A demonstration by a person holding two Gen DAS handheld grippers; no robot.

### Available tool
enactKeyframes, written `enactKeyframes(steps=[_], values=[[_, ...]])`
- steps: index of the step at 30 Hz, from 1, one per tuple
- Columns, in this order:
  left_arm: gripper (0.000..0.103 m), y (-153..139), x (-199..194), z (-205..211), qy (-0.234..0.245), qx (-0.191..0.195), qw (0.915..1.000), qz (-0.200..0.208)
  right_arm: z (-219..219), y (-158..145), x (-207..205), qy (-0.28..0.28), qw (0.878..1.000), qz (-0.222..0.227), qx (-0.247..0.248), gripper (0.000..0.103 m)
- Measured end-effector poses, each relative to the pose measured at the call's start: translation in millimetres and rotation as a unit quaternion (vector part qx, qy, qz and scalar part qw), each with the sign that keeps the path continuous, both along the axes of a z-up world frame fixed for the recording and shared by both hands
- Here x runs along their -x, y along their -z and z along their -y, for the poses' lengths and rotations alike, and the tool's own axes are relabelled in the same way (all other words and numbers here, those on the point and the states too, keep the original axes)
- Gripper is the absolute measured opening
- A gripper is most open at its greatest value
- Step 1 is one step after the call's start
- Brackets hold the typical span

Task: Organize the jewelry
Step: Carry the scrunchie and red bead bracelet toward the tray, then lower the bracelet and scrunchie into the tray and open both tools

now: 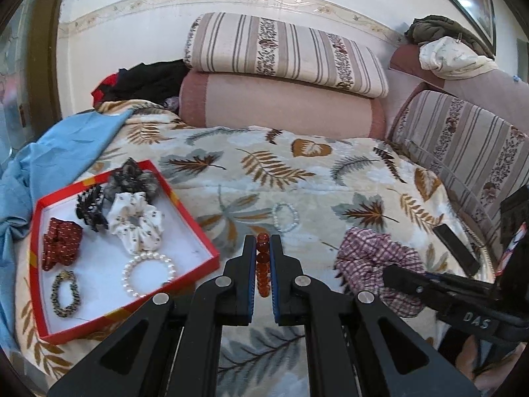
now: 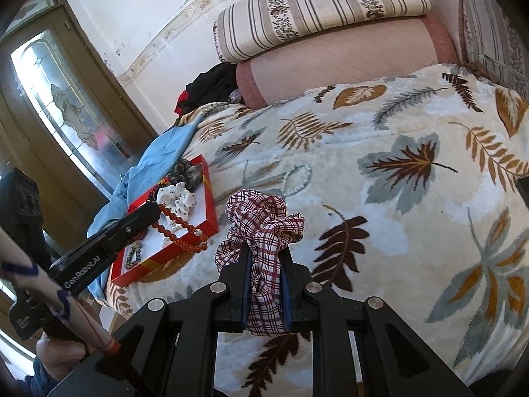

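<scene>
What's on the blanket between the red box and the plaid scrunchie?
In the left wrist view, only the left gripper shut on the amber bead bracelet sits between the red box and plaid scrunchie; the blanket there is otherwise bare.

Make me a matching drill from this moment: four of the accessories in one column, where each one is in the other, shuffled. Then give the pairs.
Things:
1. amber bead bracelet
2. plaid scrunchie
3. white pearl bracelet
4. pale bead bracelet

Places:
A. lying loose on the leaf-print blanket
B. clamped in the right gripper
C. lying inside the red box
D. clamped in the left gripper

Pairs: 1-D, 2-B, 3-C, 4-A
</scene>
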State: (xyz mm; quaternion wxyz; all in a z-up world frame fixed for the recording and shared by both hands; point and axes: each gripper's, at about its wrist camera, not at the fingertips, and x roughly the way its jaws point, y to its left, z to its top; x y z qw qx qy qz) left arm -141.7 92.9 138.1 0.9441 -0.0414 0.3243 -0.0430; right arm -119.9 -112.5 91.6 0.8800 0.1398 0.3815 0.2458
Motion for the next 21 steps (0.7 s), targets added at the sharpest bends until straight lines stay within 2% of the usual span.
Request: enactKeyframes(steps=[5, 21], values=[[0.007, 1, 2, -10, -0.022, -0.017, 0.9996, 0.007, -9, -1, 0, -0.009, 1.000, -0.002, 0.008, 0.018], [0.007, 4, 4, -51, -0.075, -0.018, 0.9969, 0.017, -50, -7, -6, -0.044, 0.999, -0.001, 0.032, 0.018]])
